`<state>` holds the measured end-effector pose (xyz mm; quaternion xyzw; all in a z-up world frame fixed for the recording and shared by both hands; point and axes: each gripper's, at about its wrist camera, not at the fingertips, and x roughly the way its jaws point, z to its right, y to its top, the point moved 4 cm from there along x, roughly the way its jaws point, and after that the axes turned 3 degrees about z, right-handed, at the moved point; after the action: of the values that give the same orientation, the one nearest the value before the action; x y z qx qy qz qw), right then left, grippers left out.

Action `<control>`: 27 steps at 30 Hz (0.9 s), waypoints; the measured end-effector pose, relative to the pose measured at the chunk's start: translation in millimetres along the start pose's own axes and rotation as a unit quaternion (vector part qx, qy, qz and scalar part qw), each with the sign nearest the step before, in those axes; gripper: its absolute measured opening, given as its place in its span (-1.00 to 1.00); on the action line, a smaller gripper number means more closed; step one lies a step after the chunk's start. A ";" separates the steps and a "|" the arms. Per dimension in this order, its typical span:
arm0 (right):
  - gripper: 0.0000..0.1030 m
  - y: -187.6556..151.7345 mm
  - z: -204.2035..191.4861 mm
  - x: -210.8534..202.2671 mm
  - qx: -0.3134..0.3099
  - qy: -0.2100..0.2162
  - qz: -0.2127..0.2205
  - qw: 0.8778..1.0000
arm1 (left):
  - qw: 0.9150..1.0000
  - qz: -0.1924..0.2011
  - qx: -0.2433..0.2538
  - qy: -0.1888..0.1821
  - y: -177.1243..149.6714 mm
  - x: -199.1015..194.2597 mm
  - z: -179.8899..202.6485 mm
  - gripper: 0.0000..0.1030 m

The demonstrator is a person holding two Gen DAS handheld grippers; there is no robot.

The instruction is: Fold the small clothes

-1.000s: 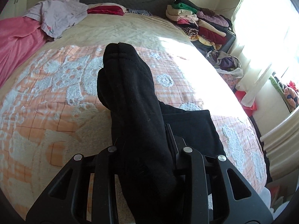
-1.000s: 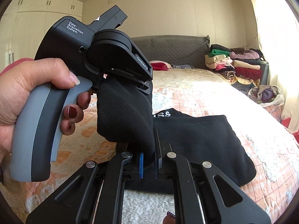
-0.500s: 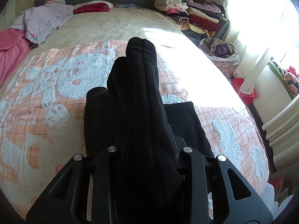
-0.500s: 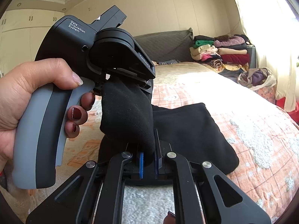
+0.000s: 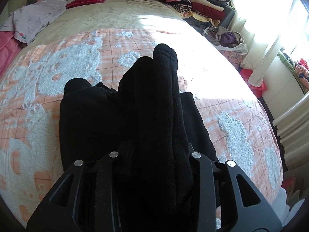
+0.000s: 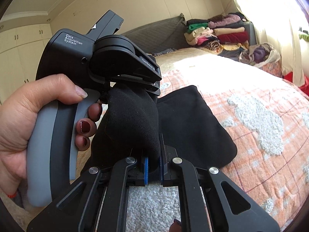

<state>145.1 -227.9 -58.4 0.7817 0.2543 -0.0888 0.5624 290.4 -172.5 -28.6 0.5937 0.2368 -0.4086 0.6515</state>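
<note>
Your black socks point(image 6: 135, 119) hang between both grippers above the folded black garment point(image 6: 193, 127) on the bedspread point(image 6: 260, 119). Your right gripper point(image 6: 153, 166) pinches one end tight; your left gripper point(image 5: 154, 154) (jaws easing apart) has them running between its fingers.

Sock: thick knitted black sock point(image 5: 154, 116), plain, centre of both views.
Folded garment: flat black cloth garment point(image 6: 193, 123), unpatterned, under the sock.
Bedspread: orange-and-white checked quilt point(image 5: 231, 116) with fluffy pale blue-grey shapes, across the middle of the frame.
Far cover: cream plush blanket point(image 5: 108, 17), upper centre.
Gripper frames: matte black, left gripper point(image 6: 133, 83) and right gripper point(image 6: 153, 171).
Pads: blue pads point(image 6: 145, 171) on the right gripper.
Handle: grey-and-black grip point(image 6: 48, 150), lower left.
Nails: dark red polish on the hand point(image 6: 32, 119).
Clothes pile: stacked folded clothes point(image 5: 195, 0) in green, cream, pink, maroon and purple, upper right.
Loose garment: crumpled lilac garment point(image 5: 32, 19), upper left.
</note>
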 end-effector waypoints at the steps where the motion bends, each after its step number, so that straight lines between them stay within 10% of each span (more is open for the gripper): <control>1: -0.87 -0.9 2.3 1.0 0.005 0.000 -0.002 1.000 | 1.000 -0.001 0.004 0.000 -0.2 1.4 2.1 -0.48; 9: -0.85 -5.0 10.3 6.1 0.028 -0.014 -0.017 0.999 | 1.000 -0.002 0.014 -0.008 -3.3 7.8 11.9 -0.26; 15: -0.80 -6.1 27.3 14.3 0.058 -0.020 -0.031 0.998 | 0.998 0.002 0.004 -0.057 -3.3 6.6 19.5 0.35; 20: -0.78 -4.9 46.6 20.2 0.110 -0.005 -0.042 0.993 | 0.995 0.033 -0.006 -0.094 -0.6 -12.2 17.2 0.36; 27: -0.28 7.3 48.2 11.5 0.107 0.021 -0.033 0.993 | 0.995 0.092 -0.028 -0.012 -10.0 -54.5 -52.1 0.36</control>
<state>165.6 -270.7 -74.1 0.8304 0.2812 -0.1175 0.4664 261.2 -108.0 -0.7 0.5897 0.1840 -0.3472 0.7056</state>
